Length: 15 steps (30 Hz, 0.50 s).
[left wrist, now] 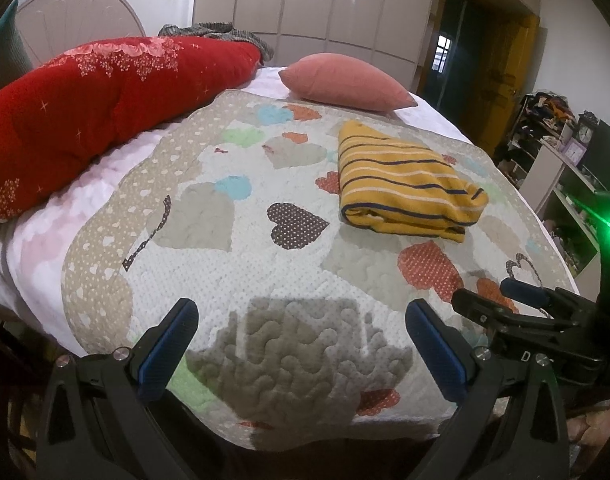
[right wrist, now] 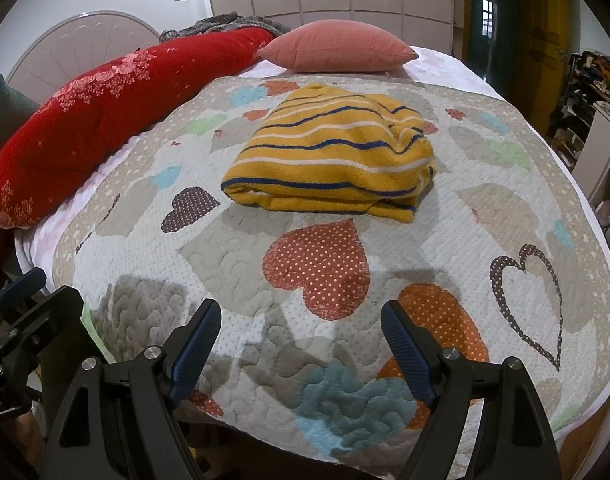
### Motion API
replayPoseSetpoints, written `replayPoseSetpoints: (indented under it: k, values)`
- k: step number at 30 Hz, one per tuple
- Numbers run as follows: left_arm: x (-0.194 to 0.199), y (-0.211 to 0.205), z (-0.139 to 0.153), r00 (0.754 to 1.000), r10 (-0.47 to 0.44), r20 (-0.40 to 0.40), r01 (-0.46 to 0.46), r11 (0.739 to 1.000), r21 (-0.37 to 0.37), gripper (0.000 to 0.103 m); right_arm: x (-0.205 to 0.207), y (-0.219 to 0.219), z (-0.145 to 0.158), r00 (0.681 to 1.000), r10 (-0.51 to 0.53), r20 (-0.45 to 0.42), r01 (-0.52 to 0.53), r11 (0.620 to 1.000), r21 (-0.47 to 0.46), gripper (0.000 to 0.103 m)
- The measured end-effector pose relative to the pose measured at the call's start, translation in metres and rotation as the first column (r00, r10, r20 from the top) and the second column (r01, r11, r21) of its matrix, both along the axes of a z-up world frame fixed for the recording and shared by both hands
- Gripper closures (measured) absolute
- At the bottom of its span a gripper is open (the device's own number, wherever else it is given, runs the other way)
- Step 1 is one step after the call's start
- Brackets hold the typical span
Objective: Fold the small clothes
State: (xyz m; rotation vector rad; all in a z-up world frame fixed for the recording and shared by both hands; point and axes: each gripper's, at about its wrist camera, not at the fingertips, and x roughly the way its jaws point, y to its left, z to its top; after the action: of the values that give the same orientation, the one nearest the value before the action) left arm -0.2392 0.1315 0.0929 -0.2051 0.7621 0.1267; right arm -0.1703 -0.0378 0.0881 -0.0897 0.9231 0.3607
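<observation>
While both claws hang empty over quilt (right wrist: 505,184) near edge | L claw (left wrist: 301,344) spread wide, R claw (right wrist: 301,338) spread wide, nothing betw. | shirt (right wrist: 329,160) folded mid-quilt, well apart | risk: loose R-side bundle could unroll if nudged or grabbed by top layer only.

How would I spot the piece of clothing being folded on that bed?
Start at the bed's patchwork heart-print quilt. Near its middle, in front of the plump pink cushion, lies a mustard-yellow knitted garment with navy and white stripes, folded into a thick bundle. It is the only striped thing there; the long red floral pillow lies off to the side.
</observation>
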Motion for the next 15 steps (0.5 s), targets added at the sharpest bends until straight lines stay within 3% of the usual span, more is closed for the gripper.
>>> replayPoseSetpoints:
  k: [15]
  values:
    - [0.0018, -0.002, -0.006, 1.0, -0.016, -0.027, 0.016, 1.0, -0.006, 0.0, -0.0022, 0.0037, -0.0033, 1.0, 0.012, -0.001, -0.012, 1.0, -0.016, 0.017]
